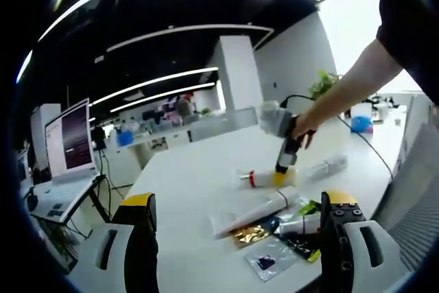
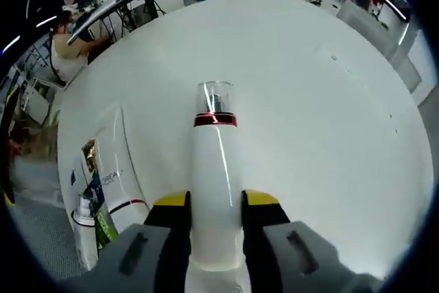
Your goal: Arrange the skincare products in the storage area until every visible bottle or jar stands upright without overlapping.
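In the right gripper view my right gripper (image 2: pixel 216 199) is shut on a white bottle (image 2: pixel 215 156) with a red ring and a clear cap, which points away over the white table (image 2: pixel 329 101). From the left gripper view that bottle (image 1: pixel 257 180) lies level, low over the table, with the right gripper (image 1: pixel 281 178) clamped on it and a person's hand behind. My left gripper (image 1: pixel 236 238) stands open and apart from everything. Just ahead of it lie a long white tube (image 1: pixel 254 211), a clear bottle (image 1: pixel 326 167), a small white bottle (image 1: pixel 300 224) and flat sachets (image 1: pixel 250 232).
A laptop (image 1: pixel 68 142) sits on a side stand at the left, past the table's edge. In the right gripper view the white tube (image 2: pixel 113 169) and a small green-labelled bottle (image 2: pixel 86 231) lie at the left near the table's edge. Desks and a seated person (image 2: pixel 65 53) lie beyond.
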`<move>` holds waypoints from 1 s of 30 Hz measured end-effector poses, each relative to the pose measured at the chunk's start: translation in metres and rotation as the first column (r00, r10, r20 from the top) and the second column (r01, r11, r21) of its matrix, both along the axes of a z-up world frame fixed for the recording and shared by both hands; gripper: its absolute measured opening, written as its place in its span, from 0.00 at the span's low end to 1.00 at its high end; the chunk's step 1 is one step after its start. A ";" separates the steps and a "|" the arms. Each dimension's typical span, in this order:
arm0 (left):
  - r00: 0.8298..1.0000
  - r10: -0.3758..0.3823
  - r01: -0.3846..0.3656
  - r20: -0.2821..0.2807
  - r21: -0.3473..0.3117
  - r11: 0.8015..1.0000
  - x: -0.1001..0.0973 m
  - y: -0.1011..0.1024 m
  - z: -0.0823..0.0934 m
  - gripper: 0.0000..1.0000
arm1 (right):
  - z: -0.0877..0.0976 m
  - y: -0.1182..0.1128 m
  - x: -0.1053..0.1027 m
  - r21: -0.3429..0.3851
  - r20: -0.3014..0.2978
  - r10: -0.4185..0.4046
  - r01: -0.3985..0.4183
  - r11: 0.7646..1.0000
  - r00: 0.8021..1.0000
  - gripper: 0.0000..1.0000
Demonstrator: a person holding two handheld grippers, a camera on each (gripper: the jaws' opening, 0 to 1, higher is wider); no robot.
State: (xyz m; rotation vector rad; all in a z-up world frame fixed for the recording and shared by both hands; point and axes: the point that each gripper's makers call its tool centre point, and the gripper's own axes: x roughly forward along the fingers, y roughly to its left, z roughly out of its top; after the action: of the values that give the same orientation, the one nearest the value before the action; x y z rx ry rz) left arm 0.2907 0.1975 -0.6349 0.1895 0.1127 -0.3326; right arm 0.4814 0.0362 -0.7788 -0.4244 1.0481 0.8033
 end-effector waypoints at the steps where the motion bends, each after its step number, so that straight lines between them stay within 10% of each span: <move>1: 1.000 -0.004 0.004 -0.007 0.003 1.000 0.000 -0.001 -0.001 0.97 | 0.000 0.000 0.000 0.002 -0.002 -0.017 0.017 1.000 1.000 0.28; 8: 0.997 -0.052 0.055 -0.058 0.056 0.997 -0.004 -0.007 -0.009 0.97 | -0.001 -0.001 -0.003 0.113 -0.103 -0.128 0.139 0.984 0.986 0.27; 12: 0.992 -0.074 0.078 -0.103 0.034 0.996 -0.003 -0.008 -0.013 0.97 | 0.000 -0.001 -0.005 0.241 -0.182 -0.217 0.258 0.935 0.959 0.27; 17: 0.979 -0.104 0.104 -0.176 -0.012 0.995 -0.002 -0.010 -0.016 0.97 | 0.003 -0.005 -0.009 0.358 -0.285 -0.307 0.398 0.845 0.908 0.27; 28: 0.954 -0.155 0.151 -0.258 -0.037 0.988 0.014 -0.020 -0.013 0.97 | 0.016 -0.023 -0.015 0.525 -0.487 -0.416 0.638 0.563 0.768 0.26; 30: 0.951 -0.165 0.151 -0.262 -0.073 0.986 0.017 -0.022 -0.012 0.79 | 0.021 -0.025 -0.019 0.549 -0.512 -0.406 0.652 0.523 0.757 0.26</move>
State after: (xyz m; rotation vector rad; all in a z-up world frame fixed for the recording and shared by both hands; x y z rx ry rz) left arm 0.3077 0.1757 -0.6472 0.1013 0.3569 -0.5201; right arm 0.4626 0.0114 -0.7582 0.7210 0.9967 0.6394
